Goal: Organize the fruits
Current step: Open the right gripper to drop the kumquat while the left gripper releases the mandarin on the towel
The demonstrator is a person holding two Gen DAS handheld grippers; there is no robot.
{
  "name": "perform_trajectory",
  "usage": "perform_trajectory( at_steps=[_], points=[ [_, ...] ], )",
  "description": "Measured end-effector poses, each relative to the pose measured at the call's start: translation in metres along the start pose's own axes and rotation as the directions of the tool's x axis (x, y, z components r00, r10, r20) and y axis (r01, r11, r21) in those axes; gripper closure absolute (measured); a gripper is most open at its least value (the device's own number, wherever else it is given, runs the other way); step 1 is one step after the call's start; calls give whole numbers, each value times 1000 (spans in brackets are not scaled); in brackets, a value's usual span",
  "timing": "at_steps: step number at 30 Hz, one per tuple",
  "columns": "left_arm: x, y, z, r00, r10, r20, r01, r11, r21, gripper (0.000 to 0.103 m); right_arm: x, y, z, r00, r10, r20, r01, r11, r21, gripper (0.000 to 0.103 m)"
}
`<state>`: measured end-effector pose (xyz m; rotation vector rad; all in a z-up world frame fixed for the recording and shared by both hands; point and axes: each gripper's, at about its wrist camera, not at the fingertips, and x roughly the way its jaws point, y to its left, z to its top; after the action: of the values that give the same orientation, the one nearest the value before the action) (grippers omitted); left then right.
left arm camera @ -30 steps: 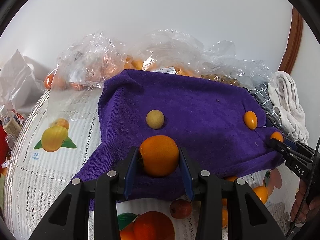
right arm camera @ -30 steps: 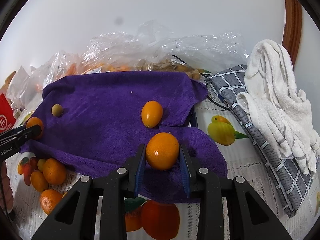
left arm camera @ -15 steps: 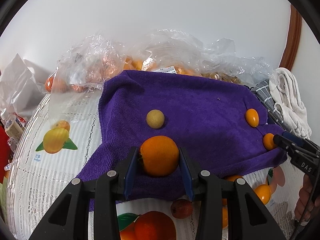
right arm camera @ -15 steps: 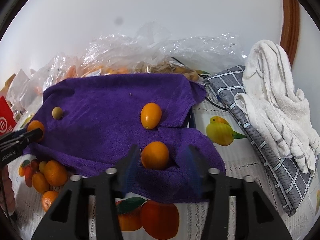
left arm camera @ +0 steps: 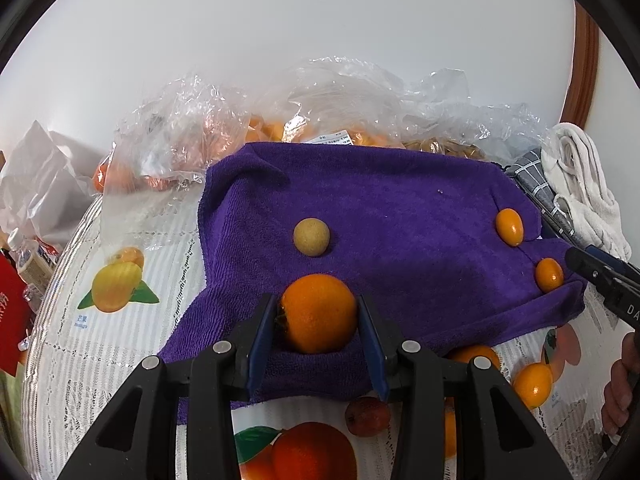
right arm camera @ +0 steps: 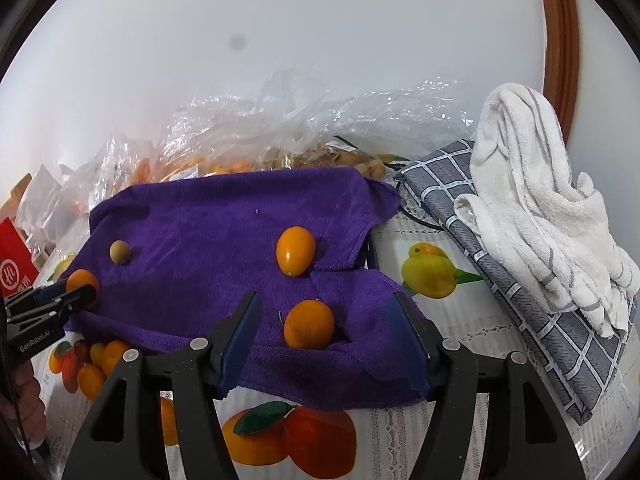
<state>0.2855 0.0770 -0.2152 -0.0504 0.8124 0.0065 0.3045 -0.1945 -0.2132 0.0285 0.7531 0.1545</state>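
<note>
Looks like a home, prob. a dining or kitchen corner. Desk has a plastic cover [right arm camera: 432, 436] w/ lace pattern & printed fruit pics, typical household stuff. Clear plastic grocery bags [left arm camera: 344, 108] w/ fruit sit at the back by a plain white wall [left arm camera: 320, 20]. Purple towel [left arm camera: 400, 208] spread on the desk, a white towel [right arm camera: 532, 208] & grey checked cloth [right arm camera: 500, 280] piled to the side. Brown wood trim [right arm camera: 560, 36], maybe a door frame.

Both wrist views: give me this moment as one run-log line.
left gripper: shut on orange | right gripper: jaws opening, small orange between them, untouched | surface: purple towel
</note>
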Motion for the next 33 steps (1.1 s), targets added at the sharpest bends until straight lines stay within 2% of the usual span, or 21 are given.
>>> perform_trajectory(
  at_steps=[6,12,15,23,33],
  points=[
    [0,-1,0,1000,-5,1,5,1000,2,61,-6,-1,0,999,0,32,0,1000,6,38],
    [-8,7,4,999,-43,32,44,998,-35,49,-13,-2,1,998,3,61,-5,1000,25,38],
    [-12,8,5,997,-51,52,53,998,-45,44,-13,-4,2,998,41,46,-43,998,44,38],
    [-16,9,5,996,-51,73,55,997,-54,43,-8,-5,1,999,52,-2,-52,997,49,38],
    [-21,5,5,994,-60,94,64,997,-42,43,-8,-4,0,998,61,-8,-61,998,34,38]
  ],
)
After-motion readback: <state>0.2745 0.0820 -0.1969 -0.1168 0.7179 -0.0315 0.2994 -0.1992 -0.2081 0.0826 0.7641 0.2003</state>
